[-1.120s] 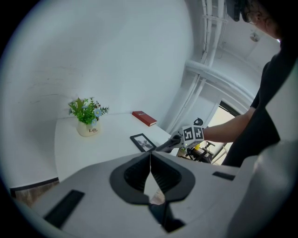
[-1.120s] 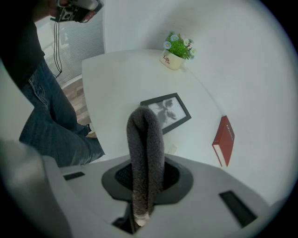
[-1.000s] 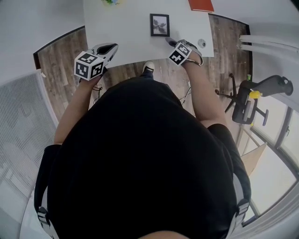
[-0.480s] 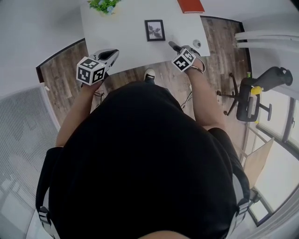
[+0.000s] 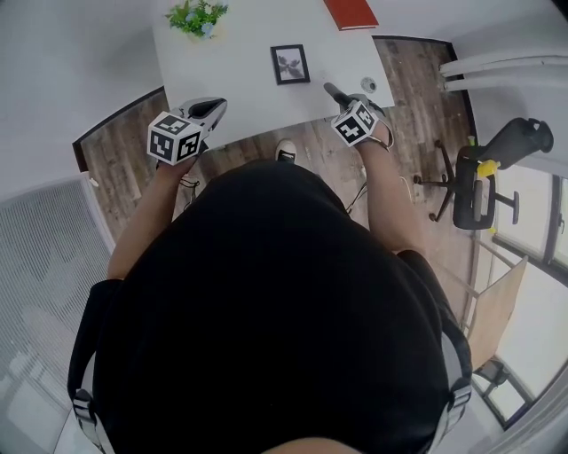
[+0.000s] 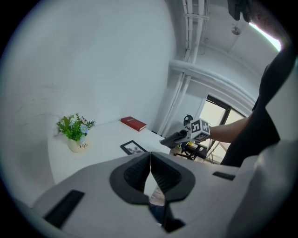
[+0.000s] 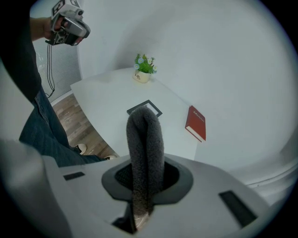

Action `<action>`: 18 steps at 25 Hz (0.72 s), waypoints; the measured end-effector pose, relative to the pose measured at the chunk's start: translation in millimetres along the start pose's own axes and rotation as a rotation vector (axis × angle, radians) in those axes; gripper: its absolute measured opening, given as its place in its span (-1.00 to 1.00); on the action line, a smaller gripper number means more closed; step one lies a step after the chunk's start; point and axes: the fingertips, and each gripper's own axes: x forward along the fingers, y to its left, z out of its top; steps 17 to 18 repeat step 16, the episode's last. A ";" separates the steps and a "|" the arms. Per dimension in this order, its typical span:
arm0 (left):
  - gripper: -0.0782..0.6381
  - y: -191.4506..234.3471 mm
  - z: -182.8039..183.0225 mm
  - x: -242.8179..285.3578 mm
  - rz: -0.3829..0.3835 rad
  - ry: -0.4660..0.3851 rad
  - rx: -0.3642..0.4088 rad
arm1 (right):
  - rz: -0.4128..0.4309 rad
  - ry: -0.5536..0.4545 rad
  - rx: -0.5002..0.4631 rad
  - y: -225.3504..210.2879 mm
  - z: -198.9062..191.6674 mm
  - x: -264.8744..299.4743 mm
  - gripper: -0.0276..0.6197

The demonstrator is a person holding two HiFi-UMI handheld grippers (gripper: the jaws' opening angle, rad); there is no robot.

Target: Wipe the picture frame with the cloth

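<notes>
A small black picture frame [image 5: 290, 64] lies flat on the white table [image 5: 240, 84]; it also shows as the frame [image 6: 134, 148] and the frame [image 7: 145, 108] in the gripper views. My right gripper [image 5: 332, 90] is shut on a dark grey cloth [image 7: 145, 148], which hangs folded out of the jaws. It hovers over the table's near edge, just right of the frame and apart from it. My left gripper [image 5: 211, 107] is shut with nothing in it [image 6: 150, 155], held by the table's near left corner.
A potted plant [image 5: 196, 15] stands at the table's far left and a red book [image 5: 351, 11] lies at the far right. A small round object [image 5: 367, 85] sits near the right edge. An office chair [image 5: 484, 177] stands on the wooden floor to the right.
The table now looks smaller and farther, and the plant has come into view. Both grippers sit a little farther back from the frame. The cloth stays held in the right gripper.
</notes>
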 end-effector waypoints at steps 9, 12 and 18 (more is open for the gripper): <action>-0.75 -14.9 5.7 -4.9 -0.018 -0.001 0.038 | -0.039 -0.066 0.122 -15.6 -5.3 -43.7 -0.78; -0.75 -20.3 5.8 -6.4 -0.022 -0.001 0.045 | -0.022 -0.104 0.204 -16.5 -8.0 -55.1 -0.78; -0.75 -22.3 4.4 -8.7 -0.030 0.002 0.047 | -0.004 -0.143 0.290 -14.9 -7.5 -66.1 -0.78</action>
